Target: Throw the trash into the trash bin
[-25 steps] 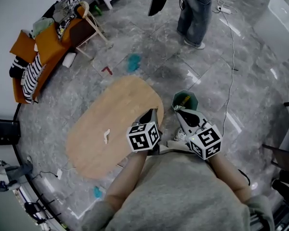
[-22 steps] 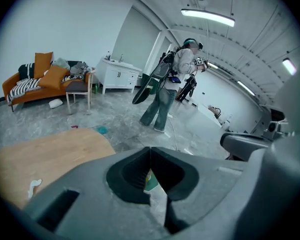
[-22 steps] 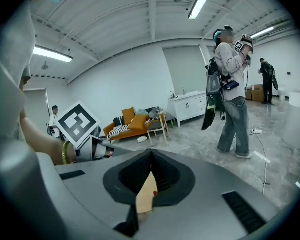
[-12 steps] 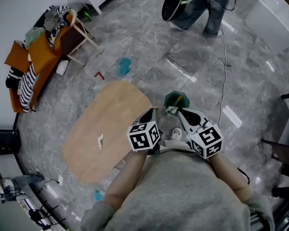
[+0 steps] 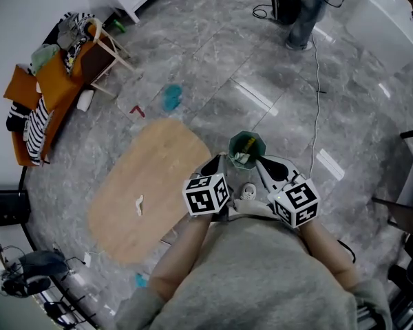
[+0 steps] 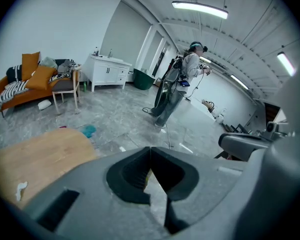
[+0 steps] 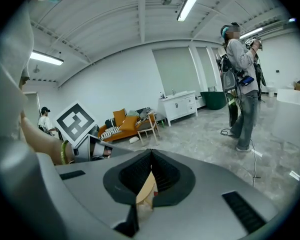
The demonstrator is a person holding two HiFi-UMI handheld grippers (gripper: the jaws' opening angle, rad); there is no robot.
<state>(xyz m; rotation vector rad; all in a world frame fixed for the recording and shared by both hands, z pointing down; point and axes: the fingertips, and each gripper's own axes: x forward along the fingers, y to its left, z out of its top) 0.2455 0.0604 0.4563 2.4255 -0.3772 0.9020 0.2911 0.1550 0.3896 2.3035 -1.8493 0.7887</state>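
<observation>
Head view: the green trash bin (image 5: 248,135) stands on the grey floor (image 5: 358,95), just off the rounded end of the wooden bench (image 5: 158,170). I see yellow and white bits inside it. Both tools are held low in front of the body and point toward the bin. The tip of the left tongs (image 5: 217,162) lies at the bench's edge, just beside the bin's left side. The tip of the right tongs (image 5: 260,162) is at the bin's near rim.

Right gripper view: the jaws are clamped on a tan scrap (image 7: 147,188). It is thin and card-like with a small red mark, and it stands edge-on in the slot behind the tips.

Left gripper view: the jaws are together at the tips. A pale sliver shows in the slot behind them. I cannot tell whether it is a held scrap or floor seen through the gap.

Other notes:
- A white crumpled scrap (image 5: 139,205) lies on the bench, well apart from both tools and the bin.
- Beyond the bench, a teal item (image 5: 171,96) and a small red piece (image 5: 136,110) lie near each other on the floor.
- An orange sofa (image 5: 38,98) with striped cloth sits by the left wall.
- A person (image 5: 304,9) stands farther off, with a cable (image 5: 315,115) trailing across the floor.
</observation>
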